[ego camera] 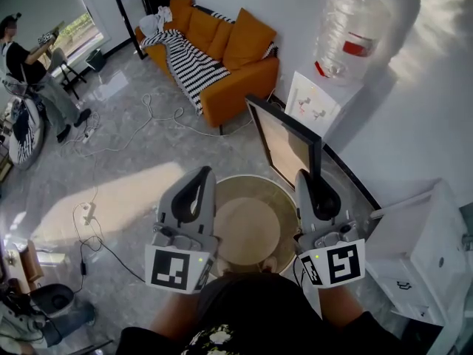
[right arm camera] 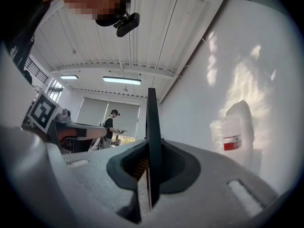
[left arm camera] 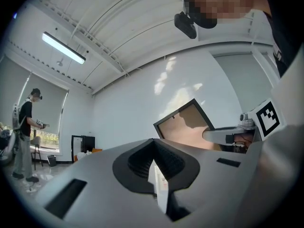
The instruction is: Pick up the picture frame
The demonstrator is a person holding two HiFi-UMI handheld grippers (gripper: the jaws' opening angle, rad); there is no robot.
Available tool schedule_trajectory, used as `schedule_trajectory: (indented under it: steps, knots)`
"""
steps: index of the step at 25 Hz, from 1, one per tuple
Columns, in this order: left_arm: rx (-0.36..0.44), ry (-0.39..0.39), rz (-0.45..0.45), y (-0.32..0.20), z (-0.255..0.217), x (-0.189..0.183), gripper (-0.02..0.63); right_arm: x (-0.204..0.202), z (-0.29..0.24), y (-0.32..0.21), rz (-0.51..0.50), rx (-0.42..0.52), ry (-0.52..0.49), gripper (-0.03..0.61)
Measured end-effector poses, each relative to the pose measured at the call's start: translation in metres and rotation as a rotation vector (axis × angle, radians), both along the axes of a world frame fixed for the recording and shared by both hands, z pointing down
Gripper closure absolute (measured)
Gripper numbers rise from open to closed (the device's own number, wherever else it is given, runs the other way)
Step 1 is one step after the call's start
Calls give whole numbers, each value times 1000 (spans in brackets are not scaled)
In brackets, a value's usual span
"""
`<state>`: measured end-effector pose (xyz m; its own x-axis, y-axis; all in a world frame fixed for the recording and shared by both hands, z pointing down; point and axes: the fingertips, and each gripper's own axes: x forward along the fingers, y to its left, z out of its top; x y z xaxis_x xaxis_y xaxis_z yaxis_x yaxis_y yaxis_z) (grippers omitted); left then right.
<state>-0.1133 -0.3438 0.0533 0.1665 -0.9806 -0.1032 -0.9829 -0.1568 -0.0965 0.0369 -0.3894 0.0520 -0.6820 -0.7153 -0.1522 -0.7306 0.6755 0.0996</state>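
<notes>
Picture frame (ego camera: 284, 145) is clamped edge-on in R gripper (ego camera: 310, 187) and held above round table (ego camera: 247, 228), near water dispenser (ego camera: 336, 58). L gripper (ego camera: 198, 187) jaws are closed w/ nothing between.

The left gripper (ego camera: 199, 174) and the right gripper (ego camera: 306, 176) were both moulded in pale grey plastic, each with 2 broad, rounded jaws lined inside with black ribbed pads (left arm camera: 140, 161). A black drop-shaped panel (ego camera: 194, 198) sat on the upper shell of each. At the rear, each carried a white cube (ego camera: 177, 268) printed with black square markers, and 1 small green light (ego camera: 199, 258) glowed near the cube's top edge. Dark rectangular slots (left arm camera: 66, 198) were sunk into the grey jaw faces. The person wore a black shirt (ego camera: 251, 309) with a pale print (ego camera: 214, 339) on the front and a small black camera (left arm camera: 185, 25) at the head.
</notes>
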Motion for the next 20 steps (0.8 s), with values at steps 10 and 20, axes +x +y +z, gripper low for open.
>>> schedule_trajectory:
  steps: [10, 20]
  knots:
    - [-16, -34, -36, 2, 5, -3, 600, 3, -7, 2, 2, 29, -10, 532]
    - [-41, -1, -41, 2, 7, -3, 600, -4, -8, 2, -18, 36, -10, 532]
